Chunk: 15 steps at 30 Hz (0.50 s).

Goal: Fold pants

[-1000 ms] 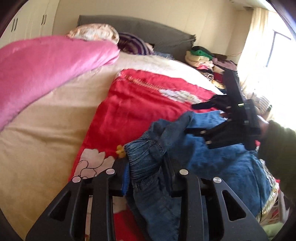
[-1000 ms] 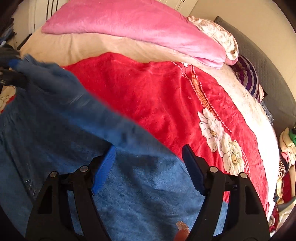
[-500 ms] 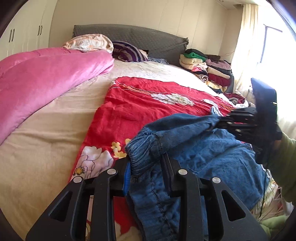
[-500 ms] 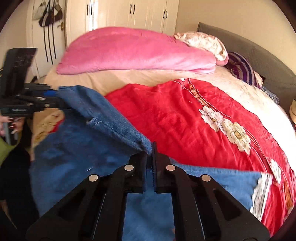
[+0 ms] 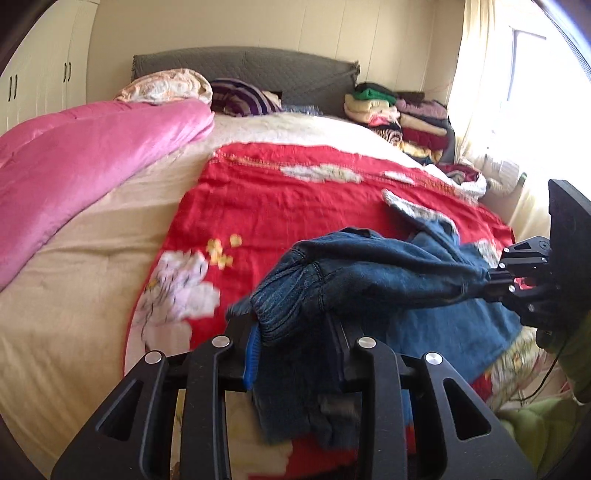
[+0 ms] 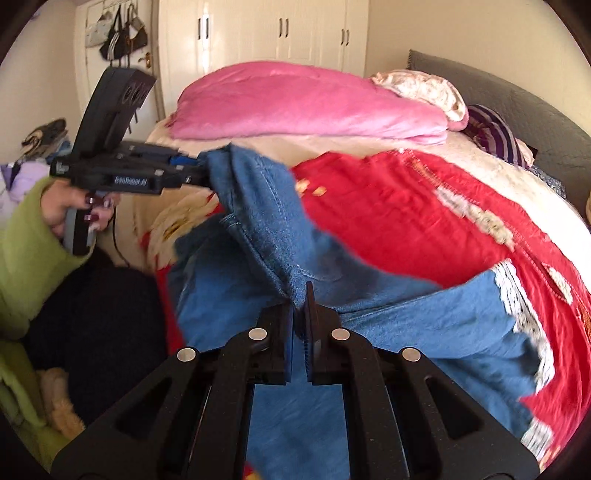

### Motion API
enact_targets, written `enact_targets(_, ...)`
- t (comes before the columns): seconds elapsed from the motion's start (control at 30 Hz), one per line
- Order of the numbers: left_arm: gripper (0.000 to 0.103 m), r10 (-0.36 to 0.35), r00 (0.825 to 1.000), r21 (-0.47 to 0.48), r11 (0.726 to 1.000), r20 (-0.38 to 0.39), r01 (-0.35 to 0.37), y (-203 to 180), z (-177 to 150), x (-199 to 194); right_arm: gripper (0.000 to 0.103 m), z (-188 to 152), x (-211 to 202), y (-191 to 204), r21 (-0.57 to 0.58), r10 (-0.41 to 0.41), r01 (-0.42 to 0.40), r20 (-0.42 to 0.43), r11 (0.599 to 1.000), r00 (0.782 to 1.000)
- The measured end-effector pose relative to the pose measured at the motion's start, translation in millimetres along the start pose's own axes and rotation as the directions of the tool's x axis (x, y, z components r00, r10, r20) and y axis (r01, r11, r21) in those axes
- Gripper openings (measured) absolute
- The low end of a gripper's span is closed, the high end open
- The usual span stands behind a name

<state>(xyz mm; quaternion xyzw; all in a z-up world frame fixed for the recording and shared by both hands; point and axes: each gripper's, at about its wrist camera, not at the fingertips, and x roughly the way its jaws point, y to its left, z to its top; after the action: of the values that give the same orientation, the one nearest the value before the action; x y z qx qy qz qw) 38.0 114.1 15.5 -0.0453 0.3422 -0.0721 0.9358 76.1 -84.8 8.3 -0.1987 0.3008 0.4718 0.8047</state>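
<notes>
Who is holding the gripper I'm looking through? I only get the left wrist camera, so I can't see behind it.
Observer: A hand in a green sleeve grips its handle; the right wrist camera shows it.
Operator: Are the right tongs really squeezing the jeans?
Observer: Yes. Up close, the right tongs are shut on a fold of the jeans.
Operator: What else can't I see?
Observer: Bags hang on a door.
</notes>
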Motion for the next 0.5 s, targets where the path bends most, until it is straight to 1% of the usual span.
enact_targets(0.13,0.031,0.006,0.999,0.001,1.0,-0.045,-0.006,-3,-19,-8,0.001,-18,4,16,0.026,0.036,-0.035,-0.034,0.999,0.999)
enact_targets(0.27,0.034,0.014,0.997,-0.029,0.999,-0.075,-0.016,-1,-32,-10,0.001,-31,7,34,-0.034,0.008,-0.01,-0.071,0.999,0.997)
enact_targets(0.37,0.038,0.02,0.994,-0.059,0.998,-0.104,-0.026,3,-40,-8,0.001,-37,13,38,-0.04,-0.017,0.013,-0.1,0.999,0.995)
enact_targets(0.43,0.04,0.035,0.992,-0.076,0.996,-0.123,-0.044,7,-42,-8,0.001,-40,15,41,-0.045,-0.024,0.019,-0.104,0.999,0.994)
enact_targets(0.5,0.042,0.051,0.991,-0.097,0.993,-0.122,-0.063,13,-43,-13,0.001,-42,16,45,-0.068,-0.037,0.03,-0.108,0.997,0.993)
